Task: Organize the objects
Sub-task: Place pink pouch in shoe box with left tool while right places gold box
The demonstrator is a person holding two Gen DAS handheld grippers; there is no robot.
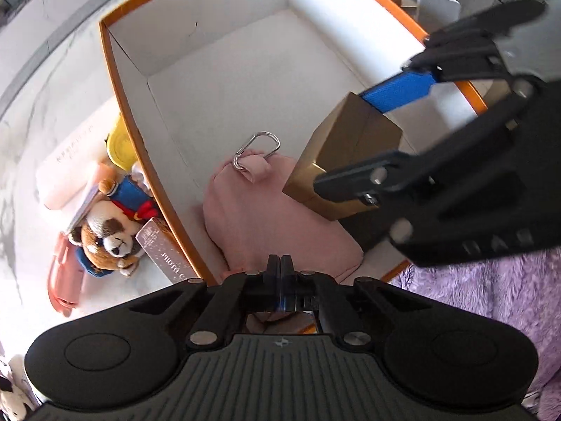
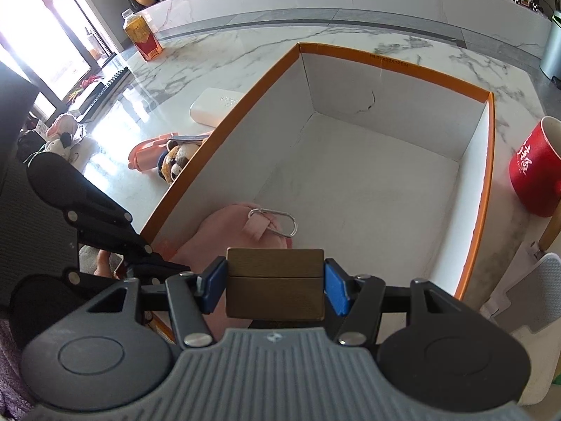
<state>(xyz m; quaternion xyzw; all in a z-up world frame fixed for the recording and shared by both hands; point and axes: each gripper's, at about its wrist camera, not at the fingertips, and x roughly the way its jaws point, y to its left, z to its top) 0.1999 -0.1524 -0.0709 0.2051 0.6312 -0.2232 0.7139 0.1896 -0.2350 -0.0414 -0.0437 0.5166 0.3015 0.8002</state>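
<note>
A big white box with an orange rim (image 1: 115, 87) (image 2: 489, 189) stands on the marble counter. A pink pouch (image 1: 266, 217) (image 2: 224, 224) with a metal carabiner (image 1: 259, 147) (image 2: 277, 221) lies in its near corner. My right gripper (image 2: 275, 284) is shut on a small gold box (image 2: 275, 284) (image 1: 347, 154) and holds it above the big box, beside the pouch. My left gripper (image 1: 280, 273) is shut, its fingertips over the pouch's near edge; whether it pinches the fabric is hidden.
Left of the big box lie a plush dog (image 1: 108, 235) (image 2: 177, 161), a pink photo case (image 1: 164, 249), a yellow object (image 1: 121, 144), a white case (image 2: 217, 105) and a coral toy (image 1: 63, 280). A red mug (image 2: 536, 168) stands right. A bottle (image 2: 142, 37) stands far left.
</note>
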